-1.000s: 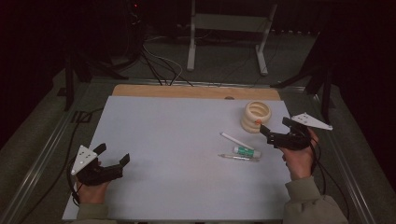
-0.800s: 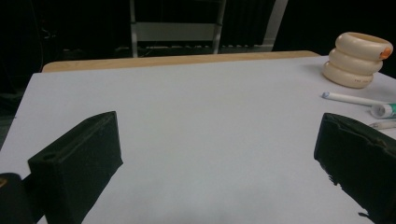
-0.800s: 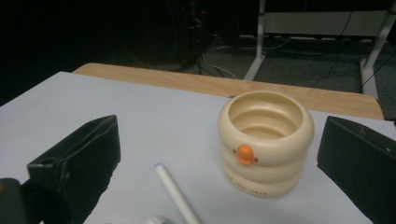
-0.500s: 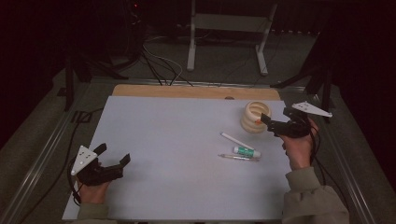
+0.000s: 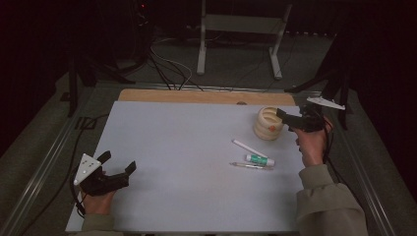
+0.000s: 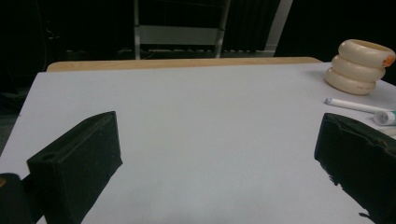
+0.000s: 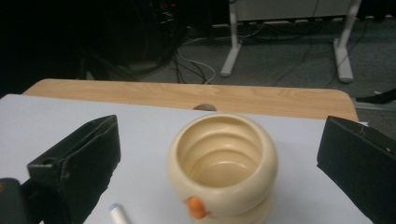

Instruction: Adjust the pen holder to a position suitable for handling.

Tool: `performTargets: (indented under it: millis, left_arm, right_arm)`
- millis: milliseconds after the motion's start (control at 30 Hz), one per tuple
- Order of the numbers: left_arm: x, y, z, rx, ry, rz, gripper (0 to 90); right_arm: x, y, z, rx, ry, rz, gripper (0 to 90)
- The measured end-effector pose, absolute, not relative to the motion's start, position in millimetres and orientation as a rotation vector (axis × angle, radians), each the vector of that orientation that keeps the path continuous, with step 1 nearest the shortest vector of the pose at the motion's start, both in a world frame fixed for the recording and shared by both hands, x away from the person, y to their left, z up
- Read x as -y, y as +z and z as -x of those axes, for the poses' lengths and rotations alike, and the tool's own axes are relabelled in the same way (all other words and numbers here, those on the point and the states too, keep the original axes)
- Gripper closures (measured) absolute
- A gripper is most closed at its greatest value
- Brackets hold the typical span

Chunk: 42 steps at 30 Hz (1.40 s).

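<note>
Here the white table sheet (image 5: 187, 162) is taking up most of the high view, with a strip of wooden board (image 5: 196, 96) showing along its far edge. On the sheet's far right the cream ribbed cup (image 5: 269, 123) is standing upright, open mouth up, with a small orange tab (image 7: 197, 207) on its outer wall.

The right gripper (image 5: 290, 120) is hovering just beside the cup on its right, jaws pointing left at it. In the right gripper view the two black jaws are standing wide apart with the cup centred between them, a little ahead of the tips and touching neither; the gripper is holding nothing.

The left gripper (image 5: 118, 169) is sitting low at the near left corner of the sheet, well apart from the cup, its jaws also spread wide and gripping nothing. In the left gripper view the cup (image 6: 359, 65) is showing far off at the upper right.

Near the cup, toward the person, a white marker (image 5: 249, 147), a green-and-white tube (image 5: 260, 160) and a thin pen (image 5: 248, 165) are lying flat.

The right gripper view is cutting off the cup's base and all but the marker's tip (image 7: 116, 212). The tube's print is too small to read, and the room beyond the table is too dark to make out.
</note>
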<state>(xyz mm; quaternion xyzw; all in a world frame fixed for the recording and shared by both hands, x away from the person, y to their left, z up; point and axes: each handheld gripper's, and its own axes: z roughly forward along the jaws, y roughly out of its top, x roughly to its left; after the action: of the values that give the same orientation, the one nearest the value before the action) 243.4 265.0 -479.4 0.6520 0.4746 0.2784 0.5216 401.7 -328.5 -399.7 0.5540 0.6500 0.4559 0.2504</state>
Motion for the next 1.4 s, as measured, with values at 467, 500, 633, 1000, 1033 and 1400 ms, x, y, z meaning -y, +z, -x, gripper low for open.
performTargets:
  millis: [467, 500, 633, 1000, 1033, 1400]
  left_arm:
    - [-264, -481, -244, -1.14, 0.663, -1.564, 1.0]
    - [-264, -481, -244, -1.14, 0.663, -1.567, 1.0]
    - [-264, -481, -244, -1.137, 0.661, -1.567, 1.0]
    - [-264, -481, -245, -1.135, 0.659, -1.57, 1.0]
    - [-264, -481, -245, -1.133, 0.658, -1.571, 1.0]
    - [-265, -481, -244, -1.134, 0.659, -1.575, 1.0]
  right_arm:
    - [330, -411, -433, -1.779, 1.172, -1.616, 0.0]
    - [331, -413, -435, -1.779, 1.169, -1.627, 0.0]
    - [332, -421, -442, -1.792, 1.14, -1.677, 0.0]
    - [332, -441, -456, -1.792, 1.033, -1.776, 23.4]
    - [331, -443, -457, -1.797, 1.011, -1.79, 35.1]
    - [329, -460, -463, -1.825, 0.839, -1.889, 76.7]
